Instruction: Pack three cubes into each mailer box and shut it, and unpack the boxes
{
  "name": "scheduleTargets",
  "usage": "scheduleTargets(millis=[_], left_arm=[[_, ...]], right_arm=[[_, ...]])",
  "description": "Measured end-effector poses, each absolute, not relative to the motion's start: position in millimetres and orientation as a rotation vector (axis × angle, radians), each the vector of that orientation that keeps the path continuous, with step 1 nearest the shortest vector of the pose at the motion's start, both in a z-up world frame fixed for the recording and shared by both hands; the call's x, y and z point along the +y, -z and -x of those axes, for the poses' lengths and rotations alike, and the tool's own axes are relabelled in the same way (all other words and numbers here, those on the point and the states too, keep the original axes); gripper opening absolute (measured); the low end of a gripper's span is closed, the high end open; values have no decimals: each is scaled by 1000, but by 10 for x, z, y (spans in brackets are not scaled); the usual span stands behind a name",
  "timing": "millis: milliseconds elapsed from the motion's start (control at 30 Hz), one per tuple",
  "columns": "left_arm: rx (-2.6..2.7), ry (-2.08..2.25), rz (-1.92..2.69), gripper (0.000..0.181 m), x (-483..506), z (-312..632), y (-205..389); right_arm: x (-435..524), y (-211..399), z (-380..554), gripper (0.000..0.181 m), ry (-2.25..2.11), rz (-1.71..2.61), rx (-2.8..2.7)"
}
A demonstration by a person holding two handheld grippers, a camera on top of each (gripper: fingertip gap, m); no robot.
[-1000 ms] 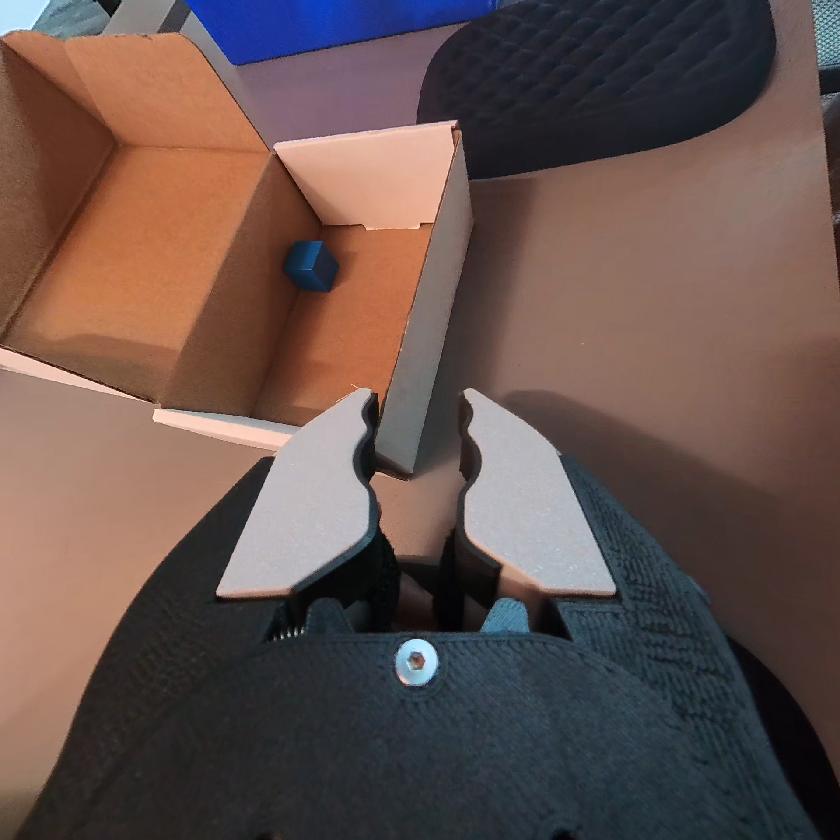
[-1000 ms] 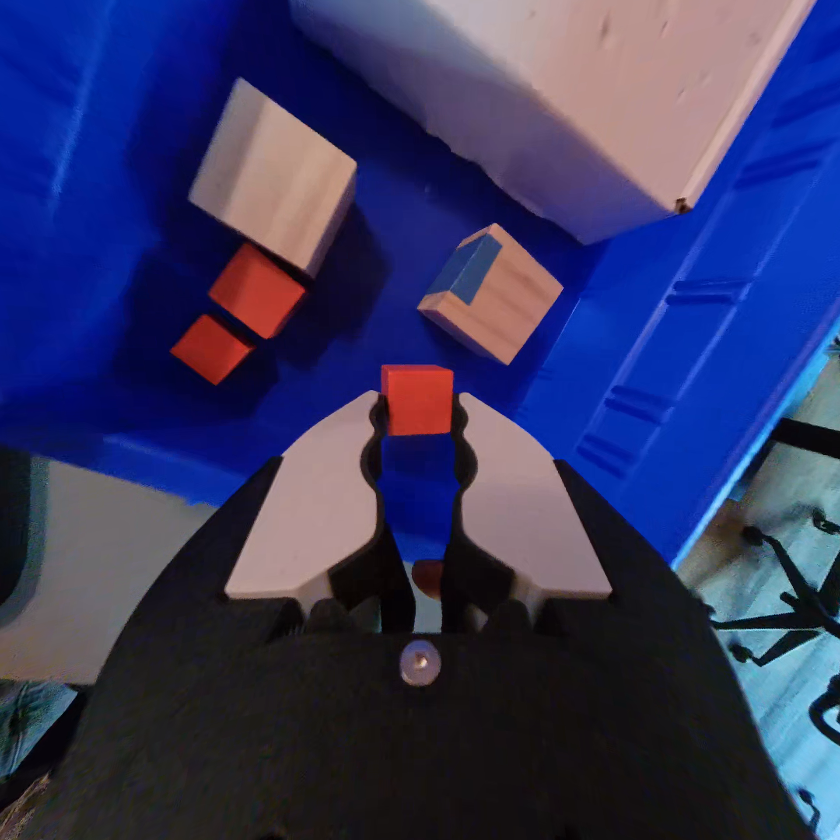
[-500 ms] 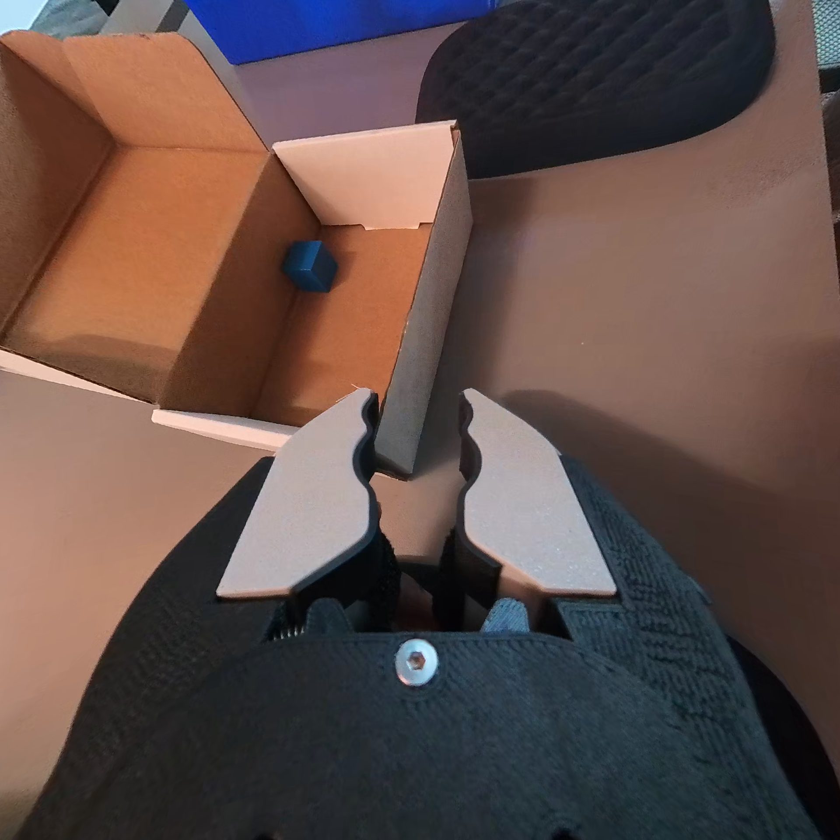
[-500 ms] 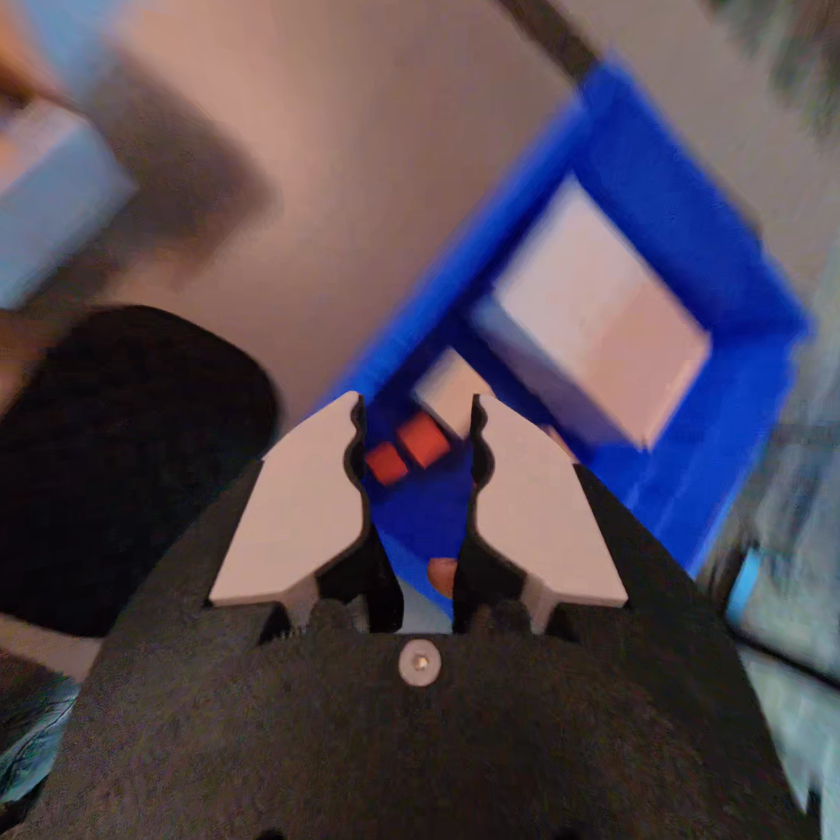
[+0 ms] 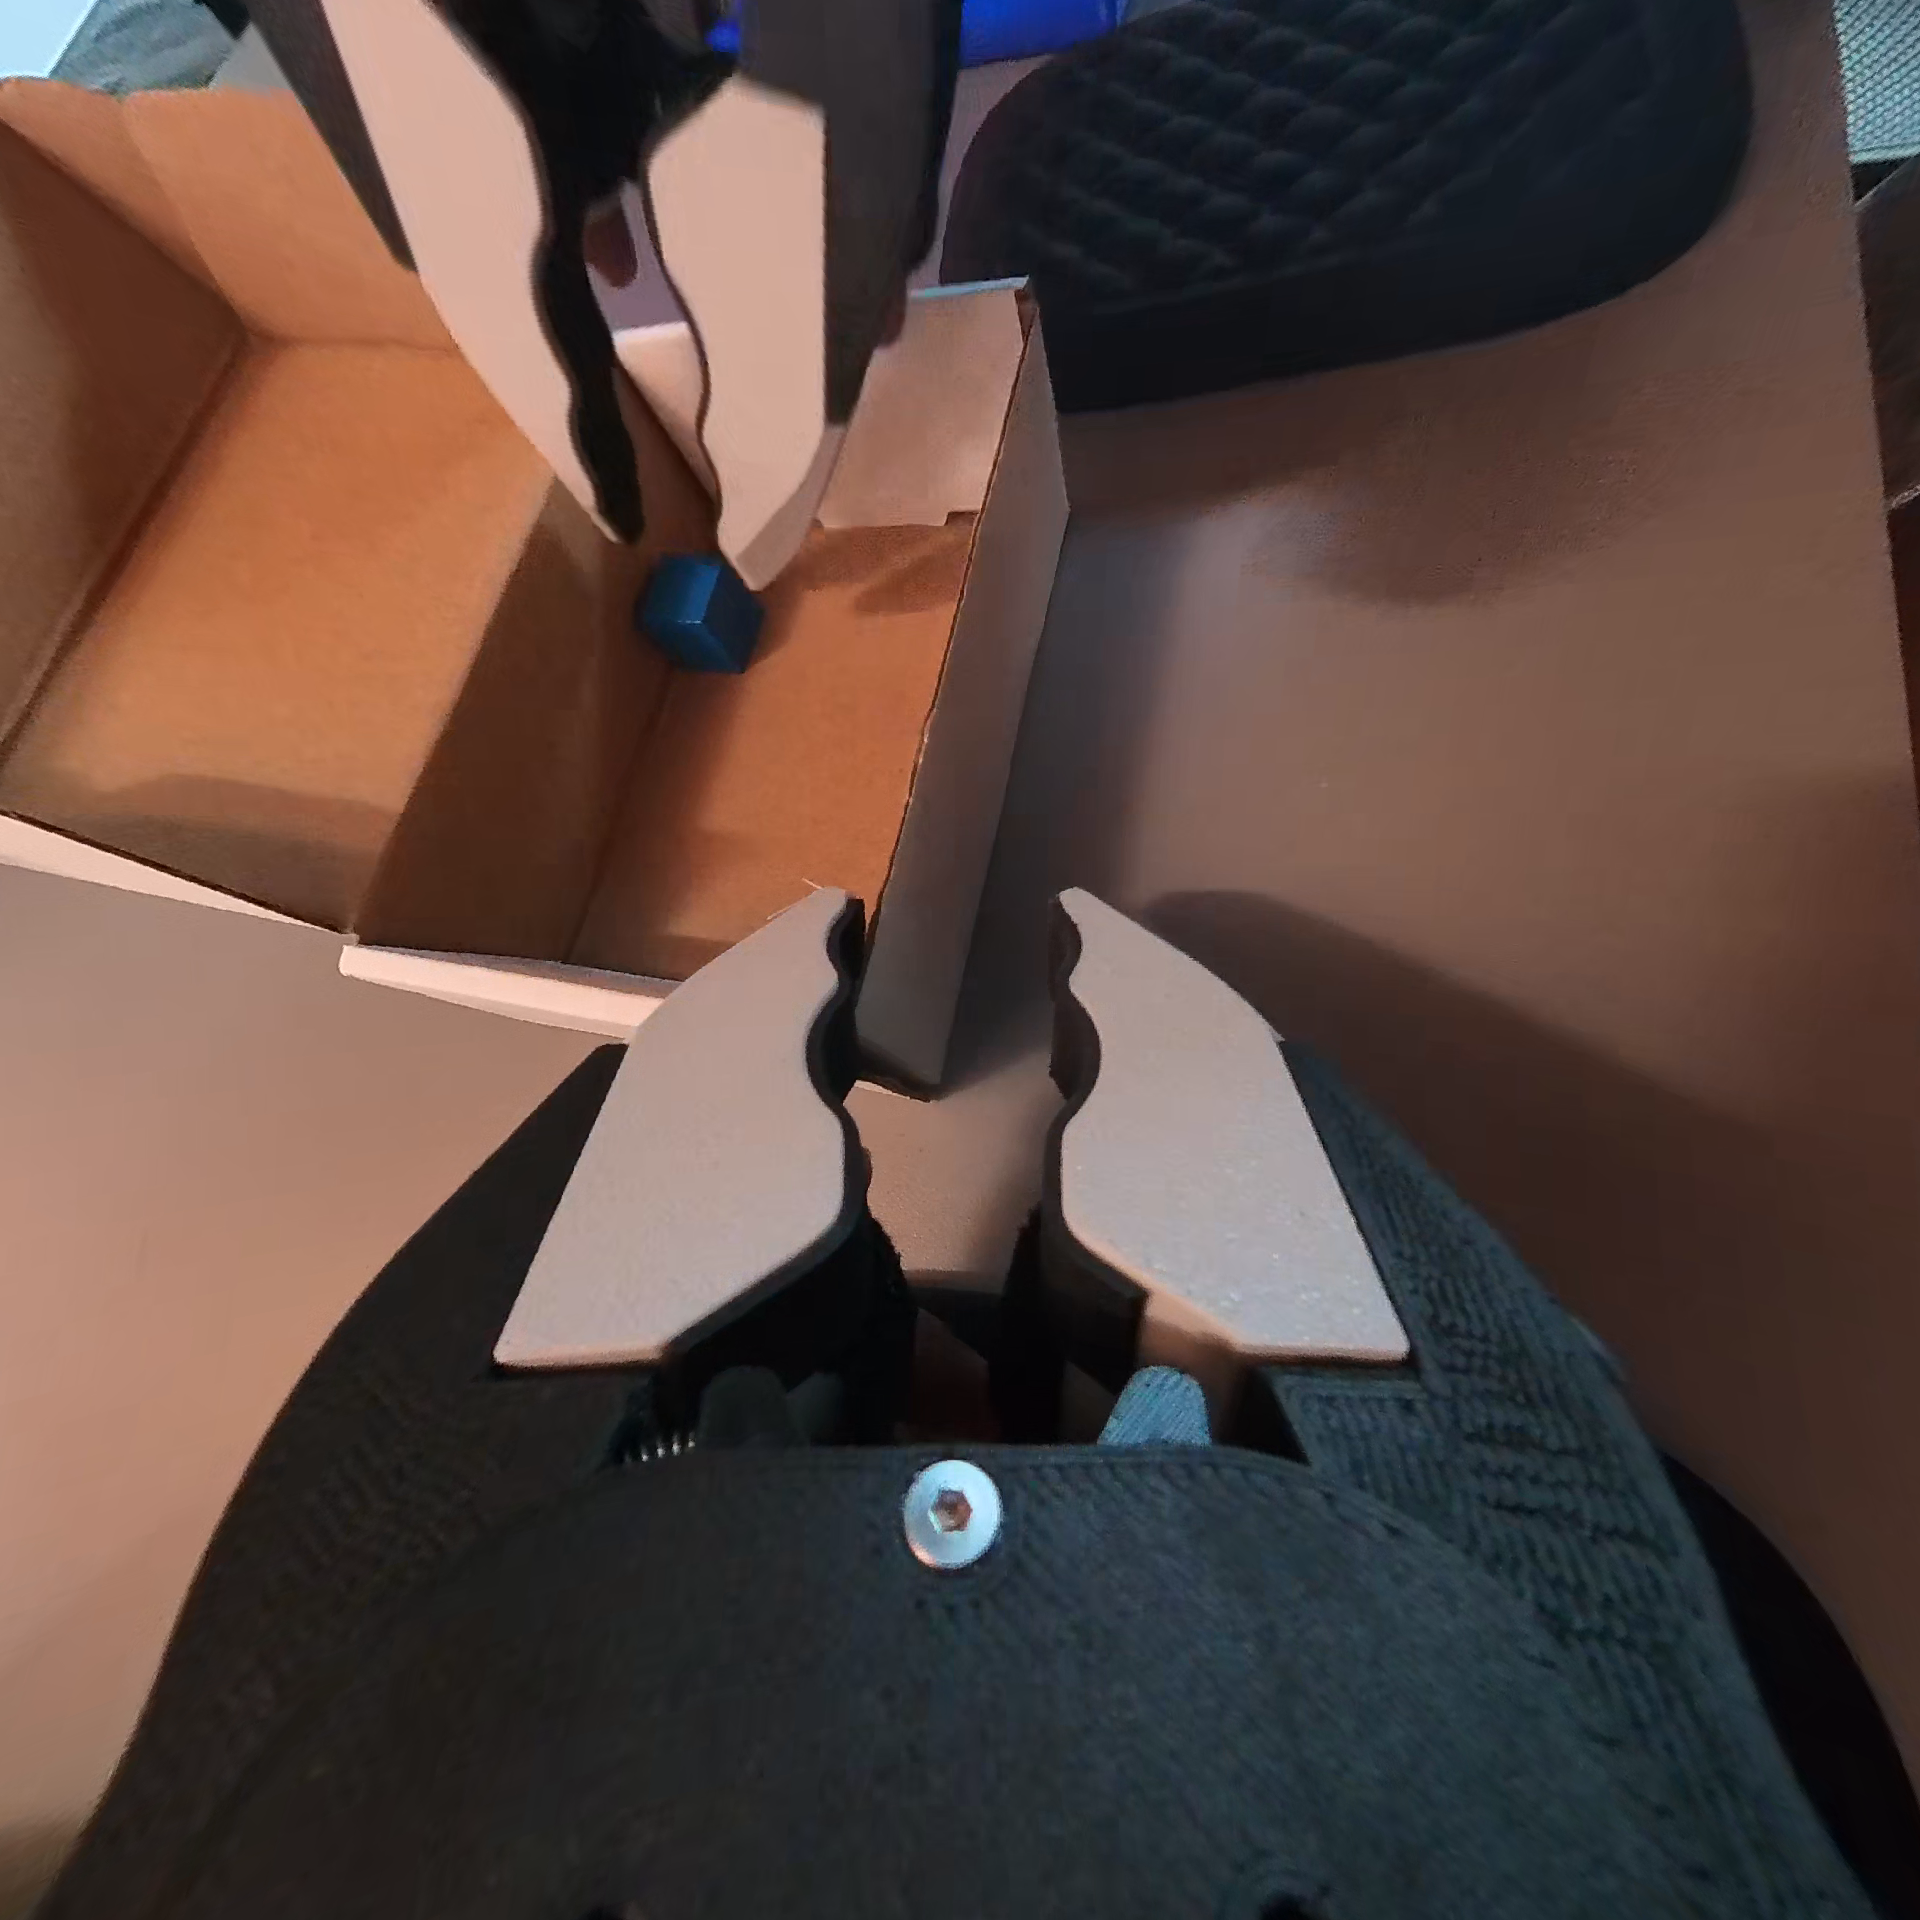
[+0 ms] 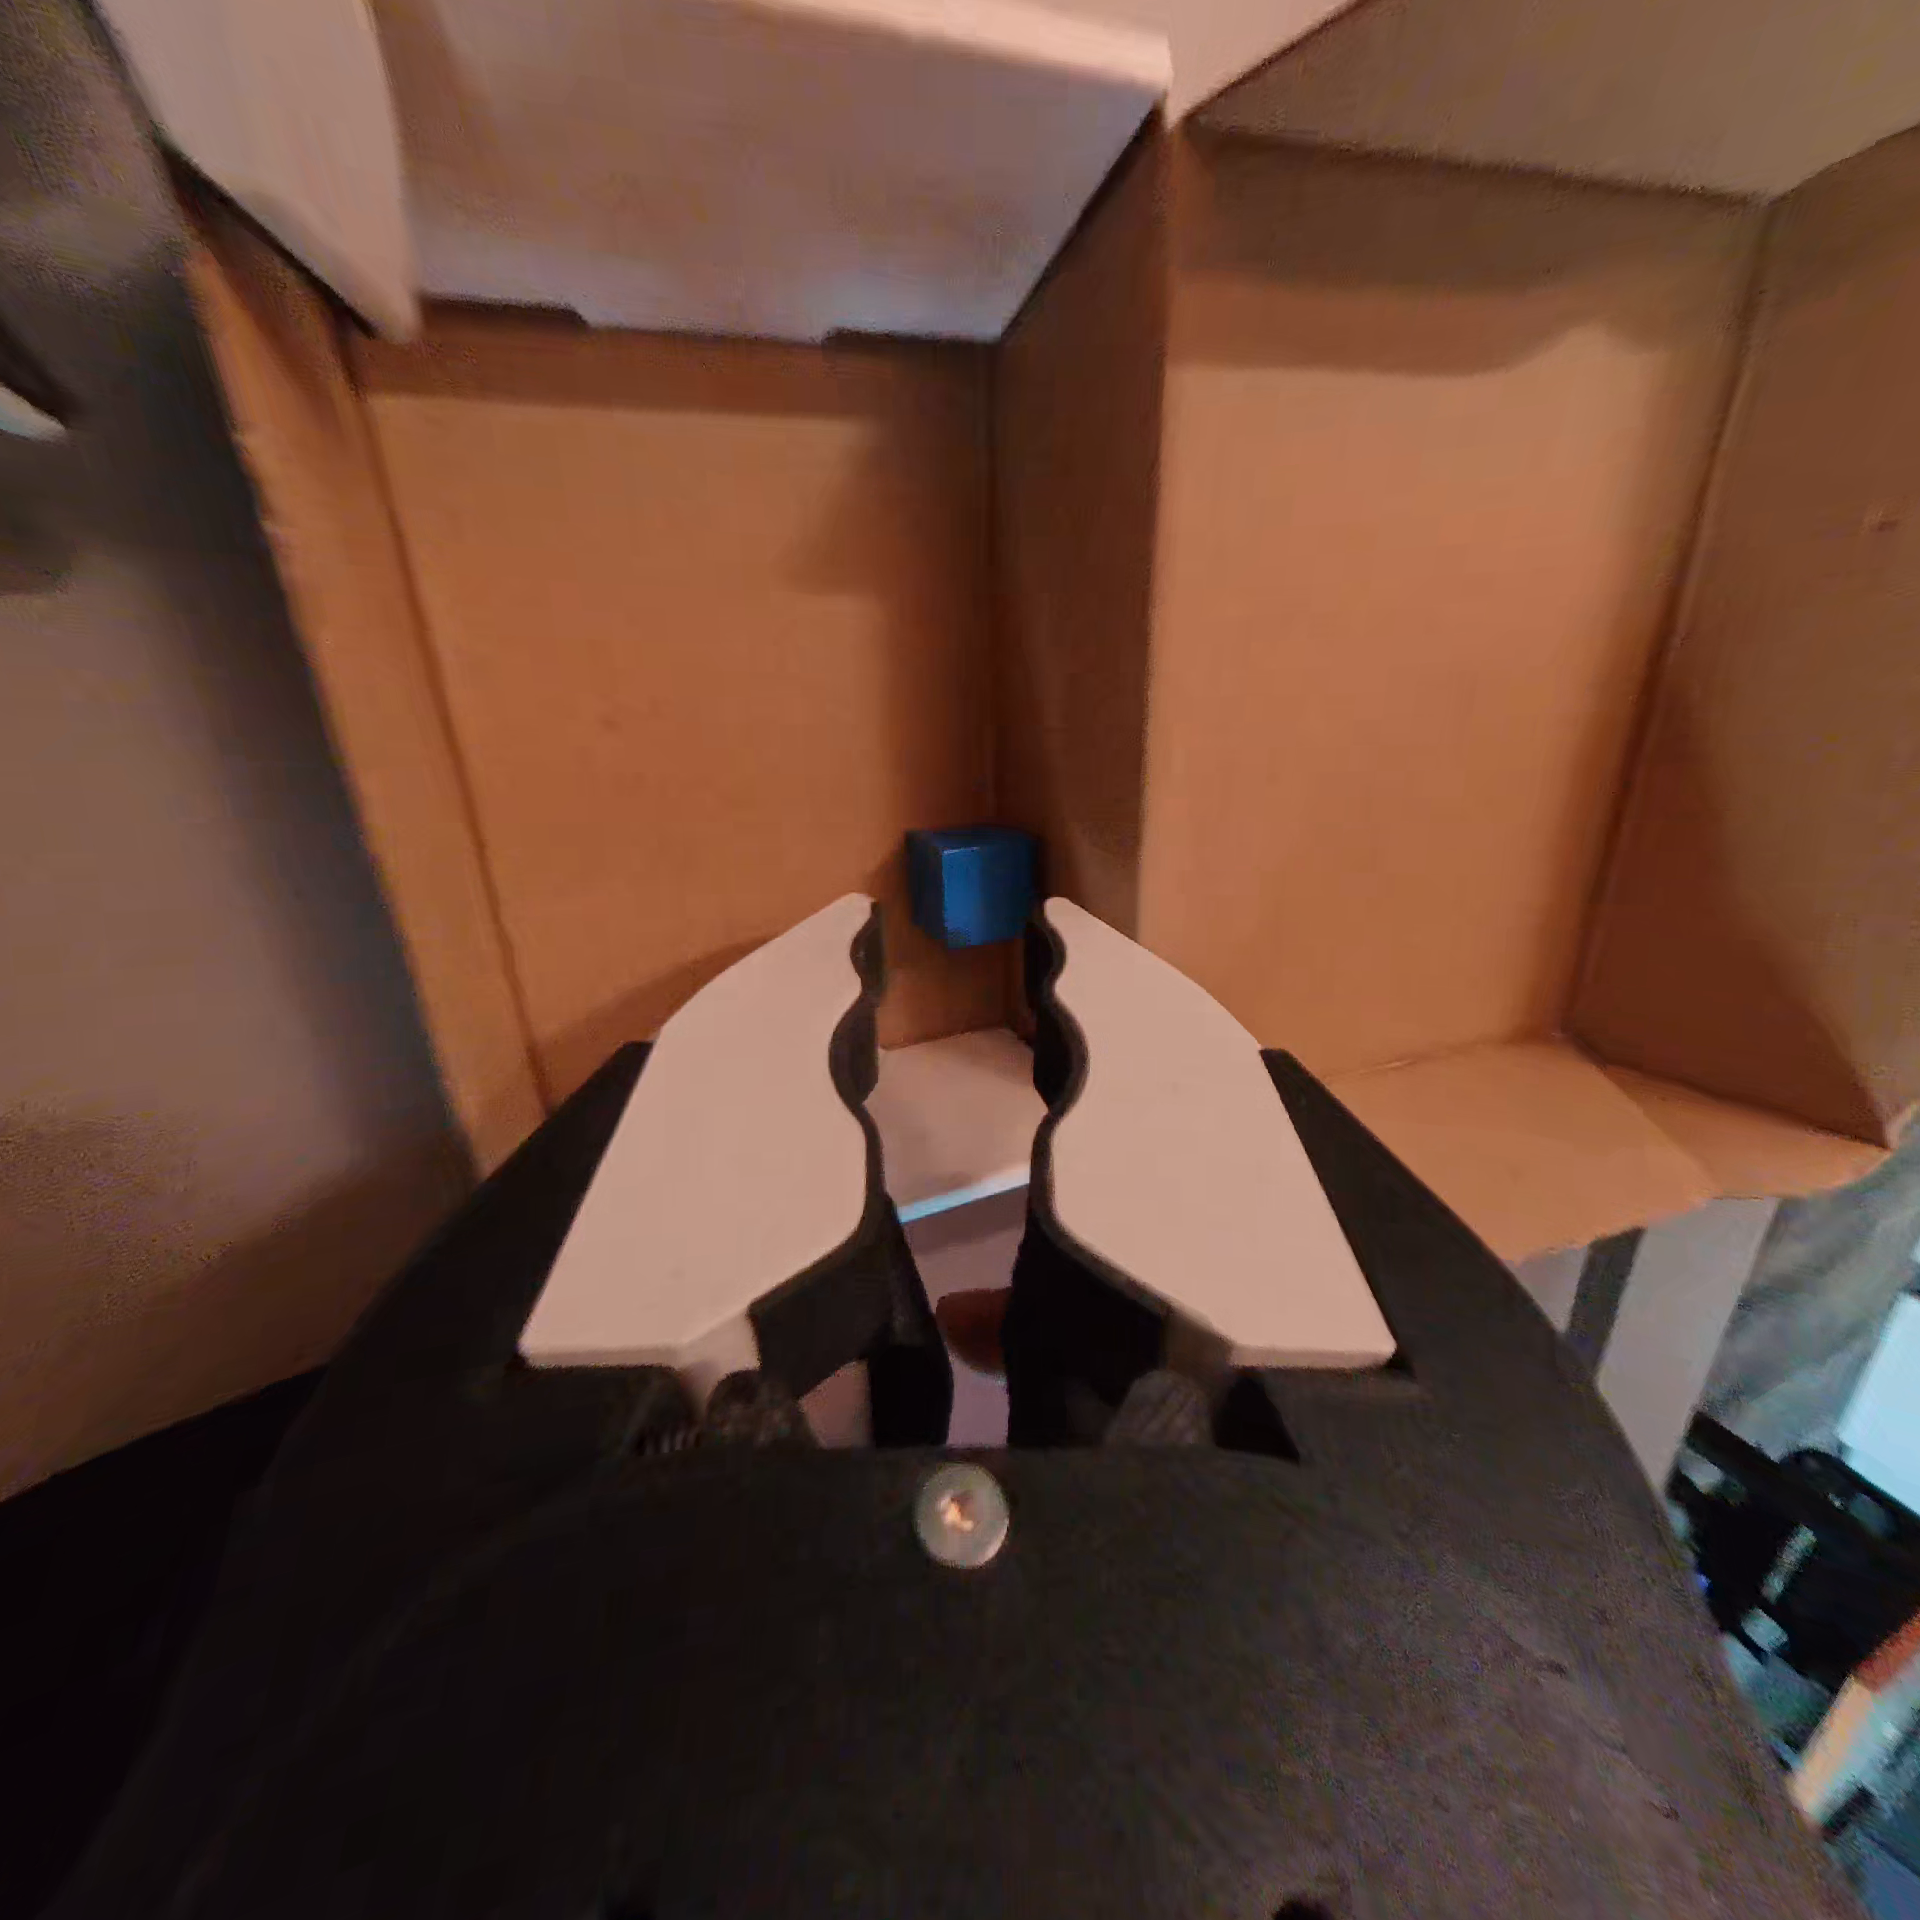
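An open brown cardboard mailer box [image 5: 987, 727] lies on the table with its lid folded back to the left. One small blue cube [image 5: 701, 629] sits on its floor against the inner divider wall; the cube also shows in the right wrist view [image 6: 971, 888]. My right gripper [image 6: 958, 920] is open and empty, reaching down into the box, its tips just above and on either side of the cube. It shows from above in the left wrist view [image 5: 681, 551]. My left gripper [image 5: 956, 987] is open, its fingers straddling the box's near right corner wall.
A black quilted pad [image 5: 1351, 156] lies on the brown table [image 5: 1507, 727] to the right behind the box. The box's lid half [image 6: 1403, 623] lies open beside the packed half. Dark clutter [image 6: 1818, 1558] shows past the table's edge.
My right gripper held a red cube over the blue bin, let it go there, swung across and now reaches into the box over the blue cube. My left gripper has not moved.
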State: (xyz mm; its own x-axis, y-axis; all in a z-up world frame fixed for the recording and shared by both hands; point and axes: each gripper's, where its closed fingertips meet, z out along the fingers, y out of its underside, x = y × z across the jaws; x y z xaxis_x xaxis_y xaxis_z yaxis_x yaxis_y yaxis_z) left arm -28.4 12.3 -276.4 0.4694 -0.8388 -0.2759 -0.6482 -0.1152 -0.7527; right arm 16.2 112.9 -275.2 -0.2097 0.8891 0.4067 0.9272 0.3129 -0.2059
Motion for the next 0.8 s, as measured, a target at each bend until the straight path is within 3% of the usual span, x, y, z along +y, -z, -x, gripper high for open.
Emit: scheduleTargets(millis=[33, 300, 533, 800], left_arm=[[1253, 273, 1839, 33, 123, 284, 2765], [1255, 270, 1839, 33, 124, 280, 2771], [1256, 266, 1839, 33, 125, 280, 2775], [1258, 265, 1837, 33, 123, 280, 2780]], right_arm=[[1169, 2794, -171, 26, 152, 1611, -2142], [1011, 2889, -177, 22, 63, 1637, -2218], [1020, 2901, -161, 35, 11, 1587, -2285], [988, 2709, -164, 21, -121, 1565, -2263]])
